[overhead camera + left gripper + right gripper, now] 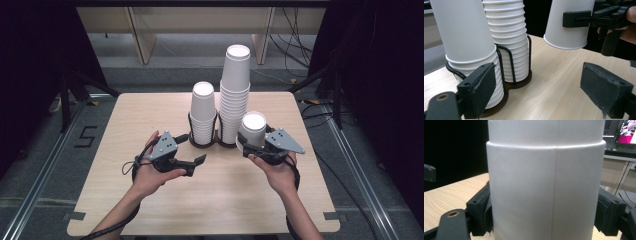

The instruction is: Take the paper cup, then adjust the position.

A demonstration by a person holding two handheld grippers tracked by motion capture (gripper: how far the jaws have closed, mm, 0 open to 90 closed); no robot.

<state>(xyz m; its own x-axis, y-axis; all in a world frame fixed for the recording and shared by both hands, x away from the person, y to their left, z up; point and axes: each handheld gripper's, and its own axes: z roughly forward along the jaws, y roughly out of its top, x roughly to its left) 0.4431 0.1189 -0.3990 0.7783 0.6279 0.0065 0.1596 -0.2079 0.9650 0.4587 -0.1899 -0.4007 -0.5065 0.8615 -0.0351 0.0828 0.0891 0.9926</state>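
Observation:
Two stacks of upside-down white paper cups stand in a black wire holder (pixel 191 131) at the table's far middle: a short stack (pixel 204 112) on the left and a tall stack (pixel 235 92) beside it. My right gripper (pixel 254 146) is shut on a white cup (pixel 253 125), mouth down, just right of the tall stack. In the left gripper view this cup (pixel 566 22) hangs a little above the wood. In the right gripper view both pads press the cup (pixel 544 182), which shows a second rim line near its top. My left gripper (pixel 196 165) stands open with nothing between its pads, in front of the short stack (pixel 466 42).
The light wooden table (pixel 150 115) has bare room in front of and on both sides of the holder (pixel 519 83). Wooden furniture legs and cables lie on the floor beyond the far edge. A lit monitor (pixel 626 131) sits in the background of the right gripper view.

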